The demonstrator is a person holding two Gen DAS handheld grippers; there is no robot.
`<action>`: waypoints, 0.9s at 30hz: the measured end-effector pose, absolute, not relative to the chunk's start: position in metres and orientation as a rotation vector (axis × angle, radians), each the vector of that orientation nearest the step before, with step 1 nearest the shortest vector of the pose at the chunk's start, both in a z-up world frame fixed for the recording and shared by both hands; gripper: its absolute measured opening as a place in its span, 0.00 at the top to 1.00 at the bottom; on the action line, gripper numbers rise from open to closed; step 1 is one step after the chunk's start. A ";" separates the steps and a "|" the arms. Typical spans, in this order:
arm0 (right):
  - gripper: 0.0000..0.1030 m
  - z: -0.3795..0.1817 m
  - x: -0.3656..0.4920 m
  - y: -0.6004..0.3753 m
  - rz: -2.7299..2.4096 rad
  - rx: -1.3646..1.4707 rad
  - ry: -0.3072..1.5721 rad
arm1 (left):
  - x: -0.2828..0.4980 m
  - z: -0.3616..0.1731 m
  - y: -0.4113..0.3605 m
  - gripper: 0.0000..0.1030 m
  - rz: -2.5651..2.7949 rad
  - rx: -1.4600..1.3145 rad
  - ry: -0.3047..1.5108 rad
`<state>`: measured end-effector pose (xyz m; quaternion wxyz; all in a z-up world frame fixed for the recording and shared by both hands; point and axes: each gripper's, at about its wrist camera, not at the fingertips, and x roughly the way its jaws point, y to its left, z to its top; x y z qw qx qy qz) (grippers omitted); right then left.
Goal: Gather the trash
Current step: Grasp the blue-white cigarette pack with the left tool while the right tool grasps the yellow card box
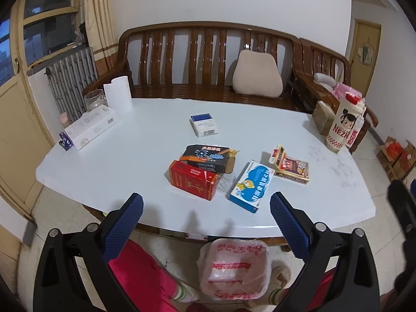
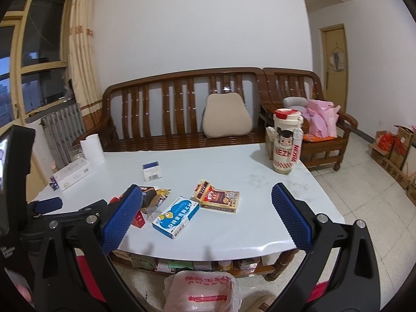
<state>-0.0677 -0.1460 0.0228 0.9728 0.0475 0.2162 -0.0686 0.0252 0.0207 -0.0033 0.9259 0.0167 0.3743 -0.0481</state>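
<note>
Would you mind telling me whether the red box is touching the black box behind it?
Touching: the left wrist view shows the red box lying against the black box, no table visible between them.

Dim indoor light w/ soft glare on table (image 1: 130, 161), heavy fisheye bending + dark vignette at edges.

The white desk (image 1: 117, 171) carries a cluster of empty packets near its middle. A red carton (image 1: 193, 180) lies at the centre, touching a black box (image 1: 206, 157) at its 12 o'clock. A blue-and-white medicine box (image 1: 251, 186) lies at the carton's 3 o'clock, with a maroon-and-gold box (image 1: 291, 166), flap open, beyond it toward 2 o'clock. A blue-topped white pack (image 1: 203, 125) sits apart at 12 o'clock. At 10 o'clock lie a long white box (image 1: 91, 127), a paper roll (image 1: 118, 95) and a glass jar (image 1: 95, 99). A cartoon-printed flask (image 1: 344, 124) stands at 2 o'clock.

On the floor (image 2: 364, 195), at 6 o'clock, stands a bag-lined bin (image 1: 234, 270).
</note>
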 end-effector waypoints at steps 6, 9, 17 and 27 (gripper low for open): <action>0.05 0.041 -0.048 -0.163 -0.123 -0.004 0.425 | 0.047 0.017 0.037 0.07 -0.113 0.053 0.761; 0.05 0.048 -0.031 -0.179 -0.057 0.012 0.467 | 0.067 0.028 0.041 0.07 -0.162 0.076 0.791; 0.05 0.057 0.011 -0.207 0.060 -0.014 0.521 | 0.116 0.038 0.035 0.07 -0.217 0.171 0.858; 0.05 0.053 0.064 -0.219 0.177 -0.113 0.636 | 0.167 0.022 0.015 0.07 -0.304 0.201 1.016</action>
